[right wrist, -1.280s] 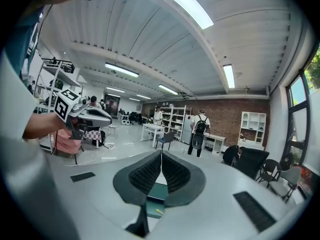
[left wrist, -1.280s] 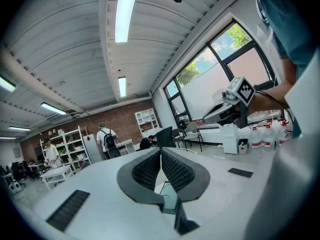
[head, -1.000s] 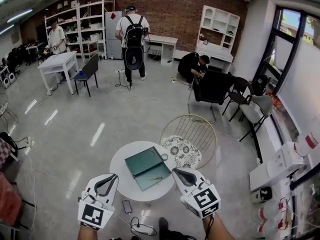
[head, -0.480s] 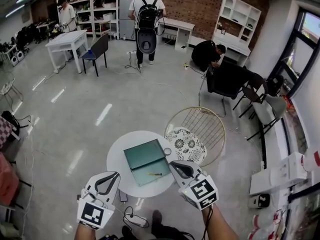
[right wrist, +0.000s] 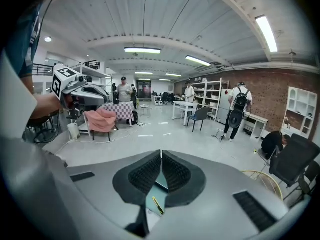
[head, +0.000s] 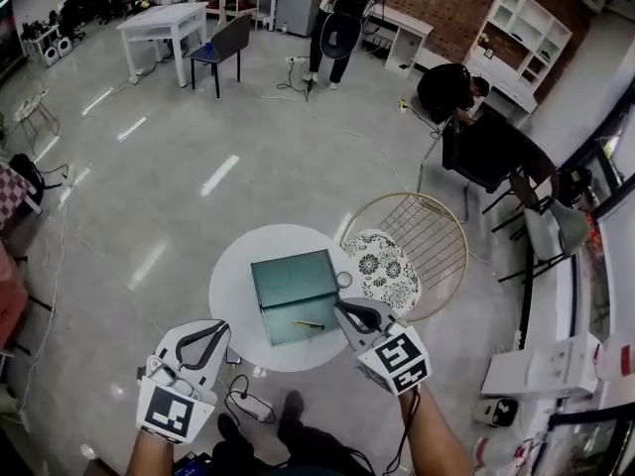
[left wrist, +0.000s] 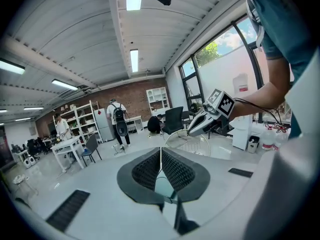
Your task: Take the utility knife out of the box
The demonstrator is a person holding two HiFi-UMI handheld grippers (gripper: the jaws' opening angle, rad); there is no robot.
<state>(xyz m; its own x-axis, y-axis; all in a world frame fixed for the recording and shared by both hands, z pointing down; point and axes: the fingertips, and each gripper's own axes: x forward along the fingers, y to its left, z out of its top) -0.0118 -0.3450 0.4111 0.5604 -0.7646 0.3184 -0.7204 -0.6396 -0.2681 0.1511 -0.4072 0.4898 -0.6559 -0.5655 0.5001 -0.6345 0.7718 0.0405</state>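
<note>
The left gripper (head: 216, 333) hangs off the near left edge of the round white table (head: 230, 286), above the floor and clear of the tabletop. In the left gripper view its ribbed black jaws are pressed together at the tips with nothing between them (left wrist: 160, 151). Below the table's near edge, a dark cable (head: 248, 405) lies coiled on the grey floor. At the middle of the table sits a shallow teal box (head: 293, 286), opened flat so that both halves face up. The utility knife (head: 308, 324), a slim yellow sliver, lies inside the half of the box closer to the table's near edge, toward its right corner. A small ring-shaped object (head: 343, 280) rests on the table, touching or just beside the box's right side. The right gripper (head: 347, 311) hovers over the table's near right edge, its tips just beside the box's near right corner. Its jaws too are closed tip to tip and grip nothing (right wrist: 161, 156); in the right gripper view the knife (right wrist: 158, 205) shows under them. To the right of the table stands a gold wire chair (head: 437, 236) with a patterned cushion (head: 382, 271).
</note>
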